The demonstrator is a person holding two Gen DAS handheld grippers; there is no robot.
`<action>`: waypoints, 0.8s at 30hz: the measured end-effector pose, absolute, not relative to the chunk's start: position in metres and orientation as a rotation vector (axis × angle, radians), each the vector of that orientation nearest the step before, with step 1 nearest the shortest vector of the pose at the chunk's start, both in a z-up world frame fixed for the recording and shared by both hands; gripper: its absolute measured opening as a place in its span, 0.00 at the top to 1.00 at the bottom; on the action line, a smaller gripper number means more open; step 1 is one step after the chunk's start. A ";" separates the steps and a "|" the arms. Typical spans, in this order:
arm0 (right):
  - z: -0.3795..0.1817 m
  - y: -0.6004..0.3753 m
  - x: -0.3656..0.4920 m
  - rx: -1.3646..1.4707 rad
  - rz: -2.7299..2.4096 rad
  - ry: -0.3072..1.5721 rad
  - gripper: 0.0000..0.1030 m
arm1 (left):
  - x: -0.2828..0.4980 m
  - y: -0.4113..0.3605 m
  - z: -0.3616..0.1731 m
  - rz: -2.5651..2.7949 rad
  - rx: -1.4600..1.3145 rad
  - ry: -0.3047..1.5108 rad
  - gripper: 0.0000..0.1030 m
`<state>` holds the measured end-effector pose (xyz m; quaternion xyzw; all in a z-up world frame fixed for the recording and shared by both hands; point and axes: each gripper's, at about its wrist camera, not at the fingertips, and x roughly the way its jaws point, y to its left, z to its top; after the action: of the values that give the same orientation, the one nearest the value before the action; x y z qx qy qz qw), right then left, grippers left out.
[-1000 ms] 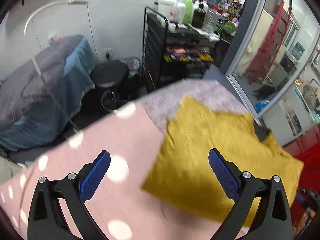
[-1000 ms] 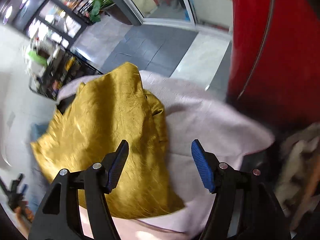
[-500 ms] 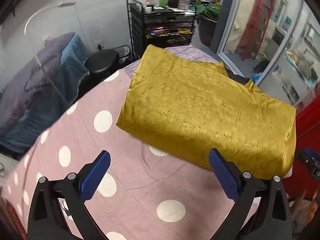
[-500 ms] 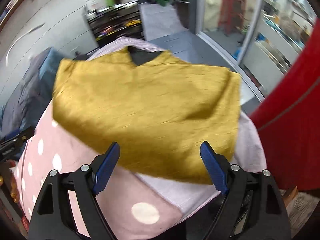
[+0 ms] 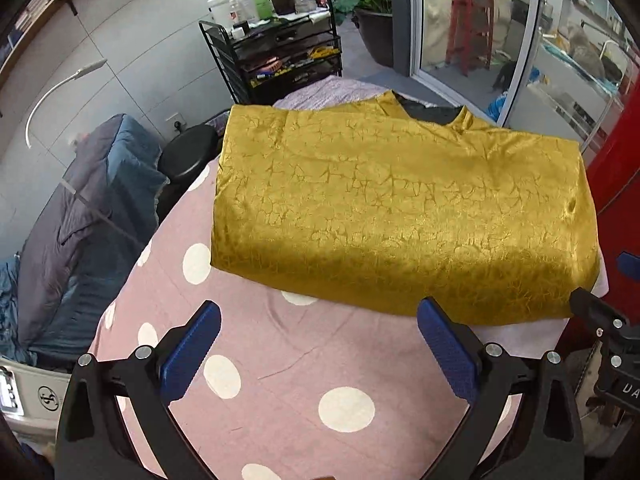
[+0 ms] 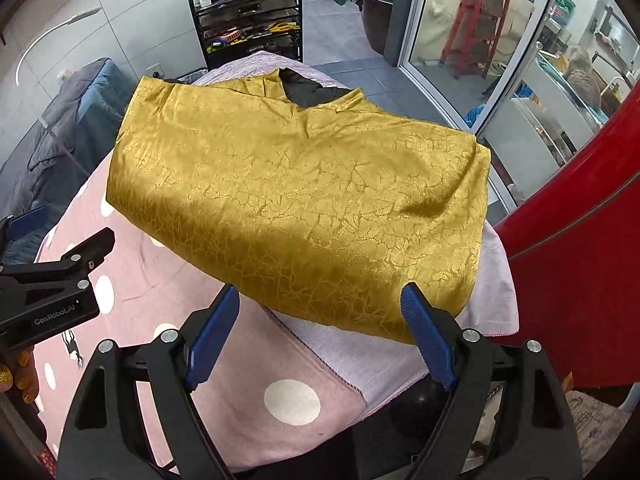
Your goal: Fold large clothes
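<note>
Your right gripper: jaws spread wide, nothing between them, near hem.
Garment: gold, lay folded on pink dotted cover.
Your left gripper: at left edge.

Mustard-gold garment with crackle pattern, folded into a broad rectangle, dark lining showing at the neckline, lying flat on the pink dotted cover
</note>
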<state>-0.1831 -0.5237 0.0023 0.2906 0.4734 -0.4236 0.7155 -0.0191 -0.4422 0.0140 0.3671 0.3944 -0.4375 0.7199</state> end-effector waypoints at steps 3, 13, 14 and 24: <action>0.002 -0.523 -0.182 0.638 -0.936 1.055 0.20 | -0.020 -0.443 0.013 -0.953 0.822 0.872 0.06; 0.000 -0.522 -0.182 0.623 -0.922 1.068 0.20 | -0.023 -0.441 0.014 -0.924 0.834 0.860 0.06; 0.000 -0.522 -0.182 0.623 -0.921 1.068 0.20 | -0.024 -0.441 0.014 -0.923 0.836 0.859 0.06; -0.001 -0.522 -0.186 0.620 -0.921 1.076 0.20 | -0.031 -0.443 0.015 -0.924 0.852 0.853 0.06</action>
<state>-0.1859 -0.5224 -0.0011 0.2798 0.4862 -0.4158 0.7158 -0.0306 -0.4431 0.0149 0.3863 0.3868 -0.4188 0.7251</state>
